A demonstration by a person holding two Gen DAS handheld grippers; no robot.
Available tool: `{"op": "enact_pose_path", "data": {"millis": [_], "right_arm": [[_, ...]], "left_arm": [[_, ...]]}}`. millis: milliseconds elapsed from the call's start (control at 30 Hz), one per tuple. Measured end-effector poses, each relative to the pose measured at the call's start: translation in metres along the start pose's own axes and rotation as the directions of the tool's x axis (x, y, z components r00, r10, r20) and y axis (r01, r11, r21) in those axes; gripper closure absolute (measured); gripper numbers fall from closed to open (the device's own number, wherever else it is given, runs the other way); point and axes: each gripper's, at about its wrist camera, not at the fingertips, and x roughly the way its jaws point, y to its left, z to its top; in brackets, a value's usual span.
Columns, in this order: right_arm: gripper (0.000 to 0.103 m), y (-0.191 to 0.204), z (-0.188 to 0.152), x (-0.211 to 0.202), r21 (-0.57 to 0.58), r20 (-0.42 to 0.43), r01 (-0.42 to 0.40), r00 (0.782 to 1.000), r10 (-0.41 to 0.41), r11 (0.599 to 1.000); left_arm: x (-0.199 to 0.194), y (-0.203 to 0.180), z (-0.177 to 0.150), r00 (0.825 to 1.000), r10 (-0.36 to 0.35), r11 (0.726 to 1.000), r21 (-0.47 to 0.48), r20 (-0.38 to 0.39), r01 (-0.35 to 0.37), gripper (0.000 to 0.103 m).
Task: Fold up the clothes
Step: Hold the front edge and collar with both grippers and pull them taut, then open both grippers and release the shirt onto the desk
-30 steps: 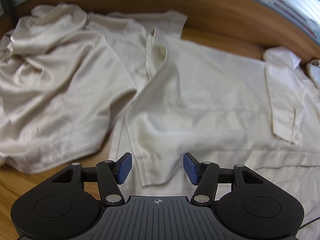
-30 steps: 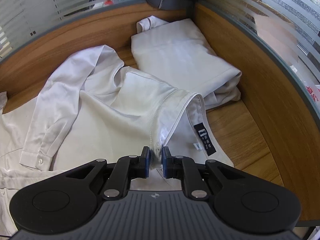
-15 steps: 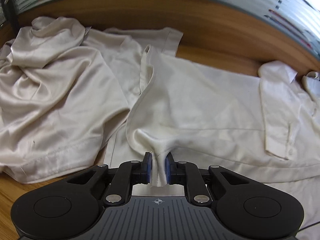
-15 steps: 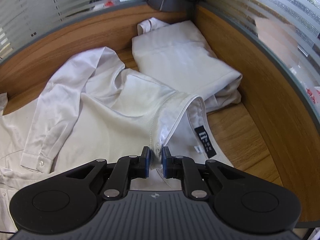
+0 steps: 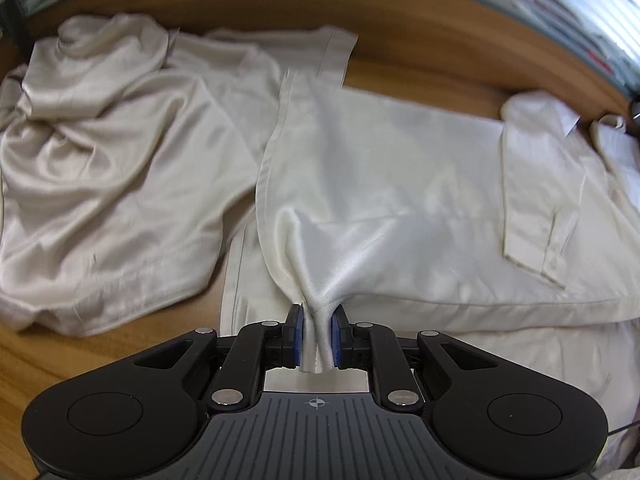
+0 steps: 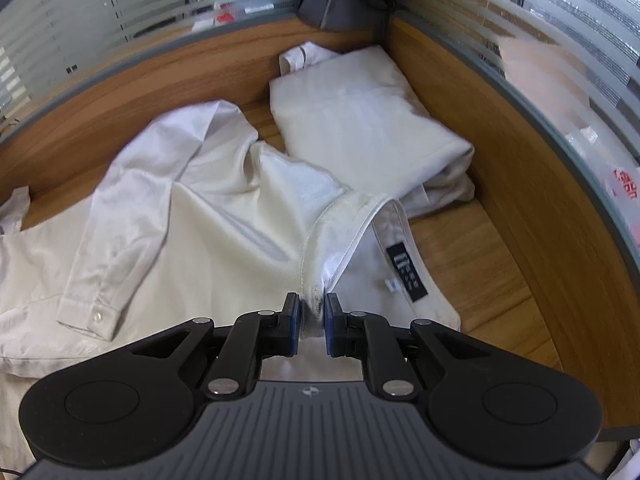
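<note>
A cream long-sleeved shirt lies spread on the wooden table. My left gripper is shut on a bunched fold near its hem edge, and the cloth rises in a peak from the jaws. One sleeve with a buttoned cuff lies folded across the shirt at the right. In the right wrist view the same shirt shows its collar with a black label. My right gripper is shut on the shirt at the shoulder seam by the collar.
A crumpled beige garment lies to the left of the shirt. A folded white garment sits in the far right corner. Wooden walls topped with striped glass close in the table at the back and right.
My left gripper has closed from wide open onto the shirt's edge and lifted it, pulling the cloth into a peak. The right gripper has kept its hold without moving.
</note>
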Motion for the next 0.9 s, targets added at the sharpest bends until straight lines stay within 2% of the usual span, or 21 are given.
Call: {"op": "enact_pose_path", "data": {"millis": [200, 367, 533, 700, 767, 800, 867, 900], "right_arm": [[0.089, -0.004, -0.008, 0.019, 0.004, -0.03, 0.032, 0.999, -0.032, 0.999], [0.089, -0.001, 0.001, 0.005, -0.01, 0.0, 0.026, 1.0, -0.026, 1.0], [0.089, -0.001, 0.006, -0.01, -0.015, 0.004, 0.021, 1.0, -0.021, 1.0], [0.088, -0.002, -0.003, 0.005, -0.01, -0.037, 0.032, 0.999, -0.032, 0.999], [0.087, -0.001, -0.009, 0.018, -0.015, -0.063, 0.046, 0.997, -0.047, 0.999], [0.083, -0.001, -0.012, 0.026, -0.019, -0.078, 0.059, 0.995, -0.061, 0.998], [0.075, -0.001, -0.017, 0.037, -0.038, -0.105, 0.092, 0.99, -0.095, 0.995], [0.069, 0.0, -0.02, 0.04, -0.056, -0.115, 0.113, 0.986, -0.119, 0.992]], "left_arm": [[0.016, 0.005, -0.005, 0.999, 0.013, 0.999, -0.03, -0.044, -0.014, 0.087], [0.001, 0.003, -0.001, 1.0, 0.011, 1.0, -0.019, -0.014, -0.011, 0.087], [-0.014, 0.003, 0.005, 0.999, 0.011, 1.0, 0.003, -0.03, -0.011, 0.087], [0.007, 0.002, 0.002, 0.997, 0.038, 0.999, 0.014, -0.068, -0.037, 0.086], [0.022, 0.001, -0.003, 0.994, 0.067, 0.998, 0.023, -0.083, -0.065, 0.076], [0.029, 0.001, -0.006, 0.992, 0.087, 0.996, 0.032, -0.092, -0.084, 0.074], [0.038, 0.001, -0.012, 0.985, 0.134, 0.99, 0.053, -0.105, -0.129, 0.056], [0.04, 0.002, -0.015, 0.982, 0.158, 0.986, 0.062, -0.104, -0.152, 0.053]]}}
